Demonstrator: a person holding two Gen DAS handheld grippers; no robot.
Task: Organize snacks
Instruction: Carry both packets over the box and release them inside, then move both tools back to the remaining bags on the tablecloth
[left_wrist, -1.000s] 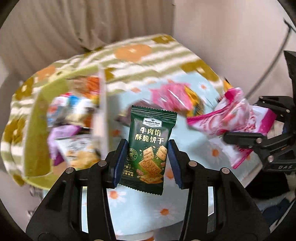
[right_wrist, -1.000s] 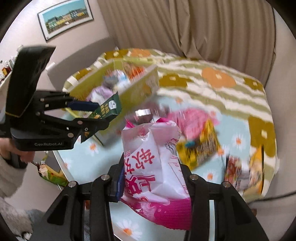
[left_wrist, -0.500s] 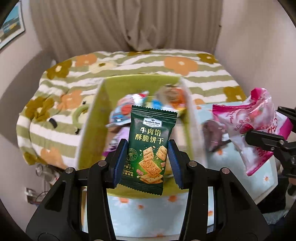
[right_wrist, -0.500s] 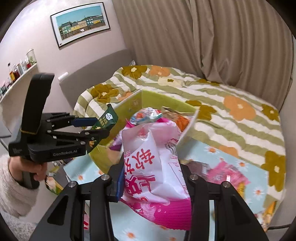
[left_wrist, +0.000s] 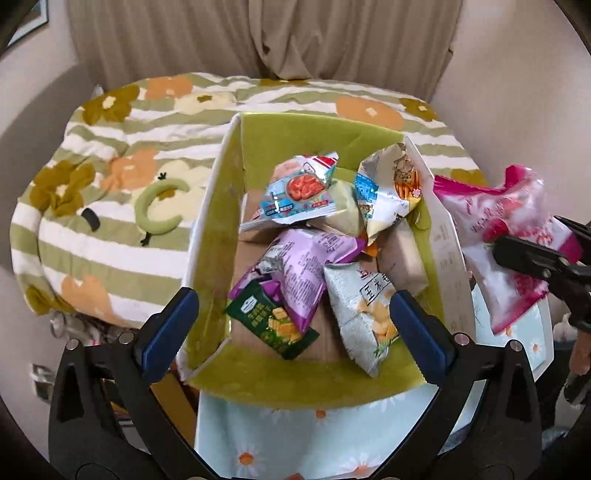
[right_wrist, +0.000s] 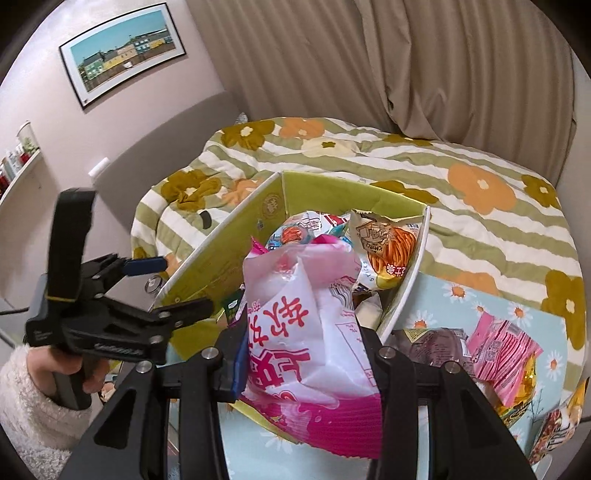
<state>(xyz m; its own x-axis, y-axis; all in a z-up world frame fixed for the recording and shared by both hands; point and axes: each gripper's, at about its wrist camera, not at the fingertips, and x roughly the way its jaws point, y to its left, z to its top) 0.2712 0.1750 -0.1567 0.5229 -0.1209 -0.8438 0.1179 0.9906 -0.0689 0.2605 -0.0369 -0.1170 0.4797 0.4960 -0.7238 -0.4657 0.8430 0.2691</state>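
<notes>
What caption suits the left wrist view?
Open left gripper above green box of snacks; green packet lies inside.

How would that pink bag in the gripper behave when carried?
Probably floppy: the pink bag bulges and creases above the right gripper, which pinches it. It looks puffy, so likely light for its size. The glossy film may be slippery.

Both wrist cameras look steeply down, close over the green box (left_wrist: 258, 384) (right_wrist: 221, 236) — the left from its near edge, the right from the right; both show its snacks.
</notes>
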